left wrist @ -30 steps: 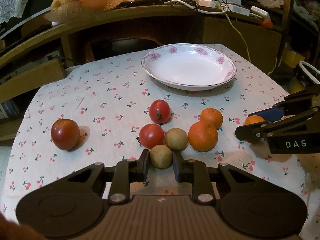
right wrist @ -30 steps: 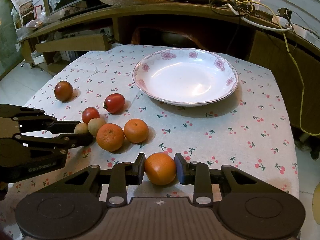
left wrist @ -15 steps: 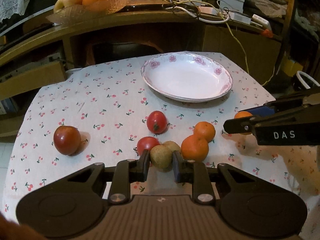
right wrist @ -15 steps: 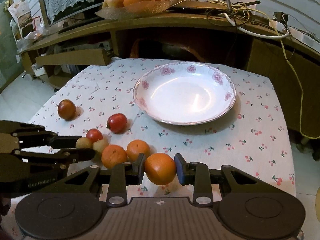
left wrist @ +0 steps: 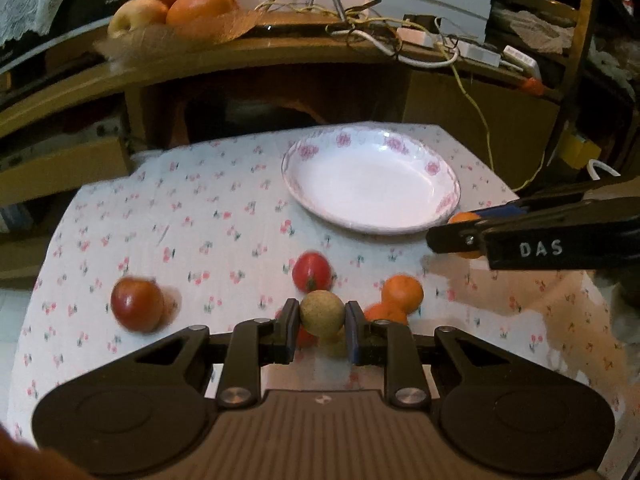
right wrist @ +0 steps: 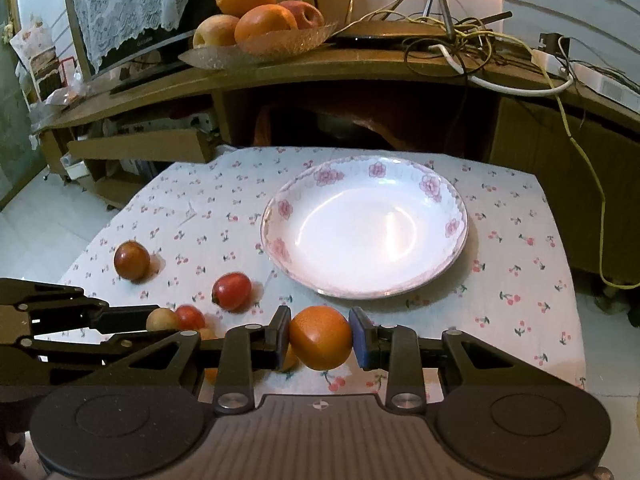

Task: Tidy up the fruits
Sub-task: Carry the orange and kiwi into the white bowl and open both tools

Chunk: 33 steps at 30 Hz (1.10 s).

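Note:
My left gripper is shut on a small tan-brown fruit and holds it above the cloth. My right gripper is shut on an orange, lifted above the table in front of the white flowered plate, which is empty. On the cloth lie a dark red tomato at the left, a red tomato in the middle and two oranges at the right. The right gripper also shows in the left wrist view, near the plate's right rim.
A cherry-print cloth covers the table. Behind it runs a wooden shelf with a glass bowl of fruit and tangled cables. Cardboard boxes stand at the left. Another tan fruit and a tomato lie beside the left gripper.
Both grippers have risen and moved toward the plate, each carrying its fruit. The tan fruit has left the cloth; the fruits left on the table stay in place.

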Each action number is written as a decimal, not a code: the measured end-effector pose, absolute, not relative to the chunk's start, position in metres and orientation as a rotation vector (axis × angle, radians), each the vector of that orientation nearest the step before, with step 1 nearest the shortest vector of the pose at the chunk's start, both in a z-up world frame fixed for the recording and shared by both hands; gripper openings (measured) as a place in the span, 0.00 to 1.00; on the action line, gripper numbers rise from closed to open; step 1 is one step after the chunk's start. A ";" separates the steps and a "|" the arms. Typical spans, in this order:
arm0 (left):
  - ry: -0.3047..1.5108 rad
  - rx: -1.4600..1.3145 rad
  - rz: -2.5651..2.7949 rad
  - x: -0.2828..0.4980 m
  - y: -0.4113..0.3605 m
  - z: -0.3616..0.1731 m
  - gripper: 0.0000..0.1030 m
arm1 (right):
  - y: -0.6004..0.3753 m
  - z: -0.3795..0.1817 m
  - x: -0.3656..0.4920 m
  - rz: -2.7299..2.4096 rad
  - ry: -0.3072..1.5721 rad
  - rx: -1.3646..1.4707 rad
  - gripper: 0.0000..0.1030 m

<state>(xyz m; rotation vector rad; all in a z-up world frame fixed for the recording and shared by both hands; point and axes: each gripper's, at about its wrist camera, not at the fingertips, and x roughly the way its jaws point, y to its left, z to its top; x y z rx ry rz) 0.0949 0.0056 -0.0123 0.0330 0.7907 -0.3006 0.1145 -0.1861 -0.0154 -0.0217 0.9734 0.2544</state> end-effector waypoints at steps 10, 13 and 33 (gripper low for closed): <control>0.735 0.041 -0.341 0.155 -0.022 -0.002 0.29 | -0.196 -0.017 0.149 0.214 0.936 -0.016 0.32; 0.740 0.046 -0.349 0.170 -0.028 -0.006 0.29 | -0.199 -0.021 0.157 0.206 0.938 -0.023 0.32; 0.770 0.053 -0.361 0.193 -0.036 -0.023 0.30 | -0.207 -0.040 0.181 0.195 0.962 -0.037 0.34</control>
